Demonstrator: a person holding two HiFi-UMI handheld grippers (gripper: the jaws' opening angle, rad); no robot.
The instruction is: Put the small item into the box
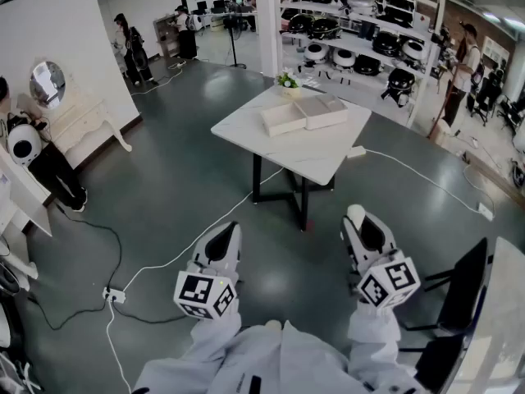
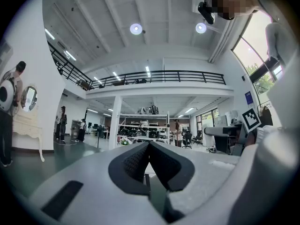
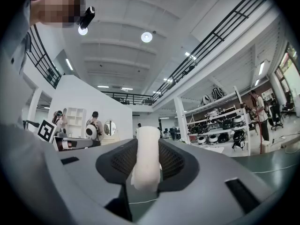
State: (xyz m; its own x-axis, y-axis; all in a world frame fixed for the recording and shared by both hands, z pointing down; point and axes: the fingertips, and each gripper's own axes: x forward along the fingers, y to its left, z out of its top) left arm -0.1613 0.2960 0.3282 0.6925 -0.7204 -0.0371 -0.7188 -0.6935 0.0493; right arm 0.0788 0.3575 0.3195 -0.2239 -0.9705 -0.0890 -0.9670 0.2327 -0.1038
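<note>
An open cream box [image 1: 303,113] with its lid laid beside it rests on the white table [image 1: 320,158], well ahead of both grippers. The small item [image 3: 146,158] is a white, roll-like piece standing upright between the pads of my right gripper [image 3: 146,165], which is shut on it. In the head view its white tip [image 1: 355,213] pokes from the right gripper [image 1: 361,224], held low over the floor short of the table. My left gripper [image 1: 221,240] is level with the right one, its jaws [image 2: 149,156] shut with nothing between them.
A small potted plant [image 1: 287,80] stands at the table's far corner. A black chair [image 1: 459,302] is close on the right. A cable and power strip [image 1: 115,295] lie on the floor to the left. Shelves [image 1: 361,31] and several people stand further off.
</note>
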